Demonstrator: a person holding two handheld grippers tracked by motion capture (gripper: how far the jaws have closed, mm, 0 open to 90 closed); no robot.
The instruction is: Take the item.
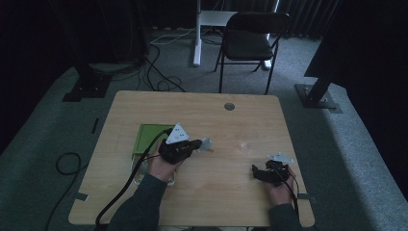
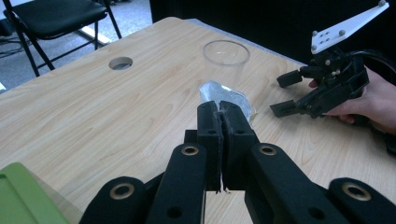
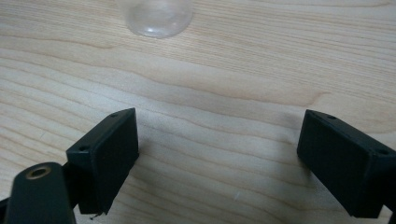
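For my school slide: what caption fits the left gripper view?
Left gripper pinching a silvery packet near a clear cup.

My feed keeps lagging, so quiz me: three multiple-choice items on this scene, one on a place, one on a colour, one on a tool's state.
1. Where does the clear cup stand?
A. on the green tray
B. on the bare table, ahead of the left tool
C. on the chair

2. What colour is the tray on the table's left part?
A. green
B. red
C. white

3. How do the right tool's jaws stand?
A. shut on the cup
B. shut on nothing
C. wide apart, nothing between them

Answers:
1. B: the left gripper view shows the cup upright on the wood of the table beyond the left tool, which pinches a crumpled silvery-grey piece.
2. A: the high view shows a green tray beside the person's left hand.
3. C: the right gripper view shows the right tool with bare wood between its jaws.
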